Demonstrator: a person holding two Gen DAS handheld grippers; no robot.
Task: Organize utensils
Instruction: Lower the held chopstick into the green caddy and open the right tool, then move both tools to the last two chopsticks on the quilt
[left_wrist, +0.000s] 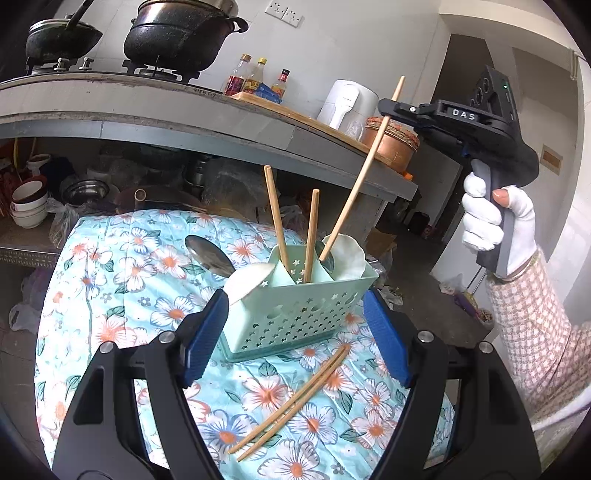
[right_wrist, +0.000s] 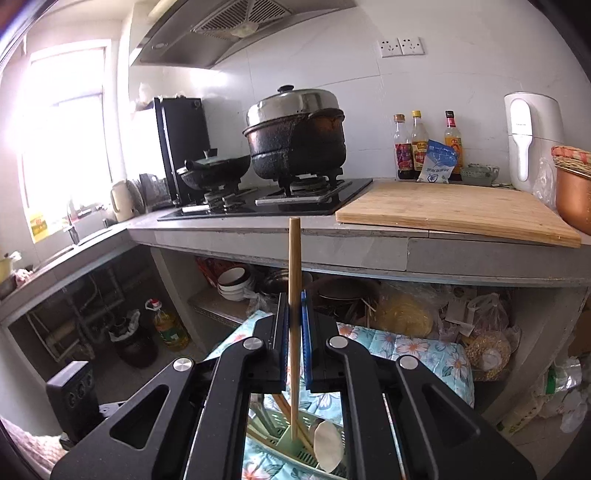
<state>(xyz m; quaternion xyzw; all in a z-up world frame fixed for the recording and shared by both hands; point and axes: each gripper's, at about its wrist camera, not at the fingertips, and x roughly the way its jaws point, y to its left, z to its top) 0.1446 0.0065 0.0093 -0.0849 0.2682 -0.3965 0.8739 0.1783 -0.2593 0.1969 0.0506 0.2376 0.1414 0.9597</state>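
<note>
A mint-green utensil caddy (left_wrist: 295, 314) stands on the floral cloth (left_wrist: 122, 280). My left gripper (left_wrist: 295, 332) is open, with a blue pad on each side of the caddy. Two chopsticks (left_wrist: 291, 229) and white spoons (left_wrist: 347, 254) stand in it. My right gripper (left_wrist: 386, 107) is shut on a wooden chopstick (left_wrist: 365, 162), whose lower tip dips into the caddy's right compartment. In the right wrist view the gripper (right_wrist: 294, 332) clamps that chopstick (right_wrist: 294, 277) upright above the caddy (right_wrist: 295, 443). A loose pair of chopsticks (left_wrist: 291, 402) lies on the cloth in front. A metal spoon (left_wrist: 208, 254) lies behind the caddy.
A grey counter (right_wrist: 369, 251) with a gas hob, two black pots (right_wrist: 295, 140), bottles, a cutting board (right_wrist: 458, 210) and a white appliance stands behind. Bowls and bags fill the shelf under it. The cloth-covered surface drops off at its edges.
</note>
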